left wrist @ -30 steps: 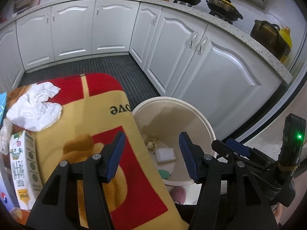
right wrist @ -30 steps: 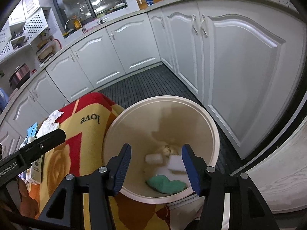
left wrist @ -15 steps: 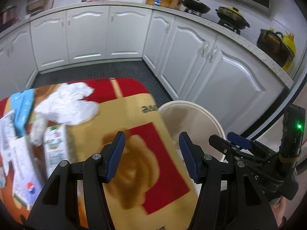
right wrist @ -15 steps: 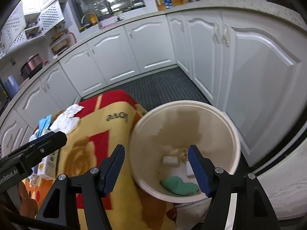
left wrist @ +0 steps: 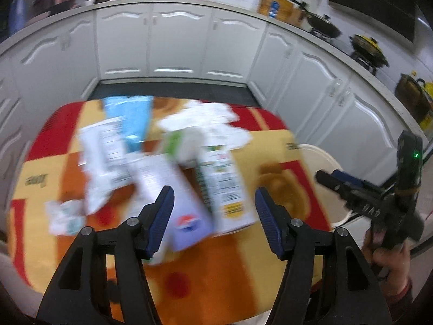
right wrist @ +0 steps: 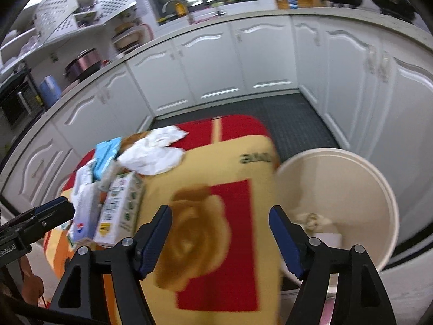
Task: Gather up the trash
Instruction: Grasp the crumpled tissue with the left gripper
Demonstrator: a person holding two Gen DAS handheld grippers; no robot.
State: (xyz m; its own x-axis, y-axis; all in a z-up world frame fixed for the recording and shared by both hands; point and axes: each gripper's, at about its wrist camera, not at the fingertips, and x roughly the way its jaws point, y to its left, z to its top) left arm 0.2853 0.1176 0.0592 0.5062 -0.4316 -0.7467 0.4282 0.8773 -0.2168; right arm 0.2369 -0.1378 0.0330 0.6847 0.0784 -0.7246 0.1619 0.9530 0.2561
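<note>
Trash lies on a table under a red and yellow cloth [left wrist: 270,189]: a green and white carton [left wrist: 224,181] [right wrist: 119,211], a pale box with a round logo [left wrist: 173,197], white crumpled paper [left wrist: 211,124] [right wrist: 154,151], a blue packet [left wrist: 132,119] and white wrappers [left wrist: 105,157]. My left gripper [left wrist: 213,203] is open and empty, just above the carton and box. My right gripper [right wrist: 220,227] is open and empty over the cloth, left of the cream bin [right wrist: 379,189], which holds some scraps [right wrist: 311,219].
White kitchen cabinets [left wrist: 173,46] wrap around the dark floor mat [right wrist: 284,116]. Pots and a pan stand on the counter at the right [left wrist: 368,46]. The bin stands on the floor against the table's right edge [left wrist: 322,154].
Both grippers have swung left, away from the bin and over the table. The left gripper now faces the pile of trash; both stay open and empty.
</note>
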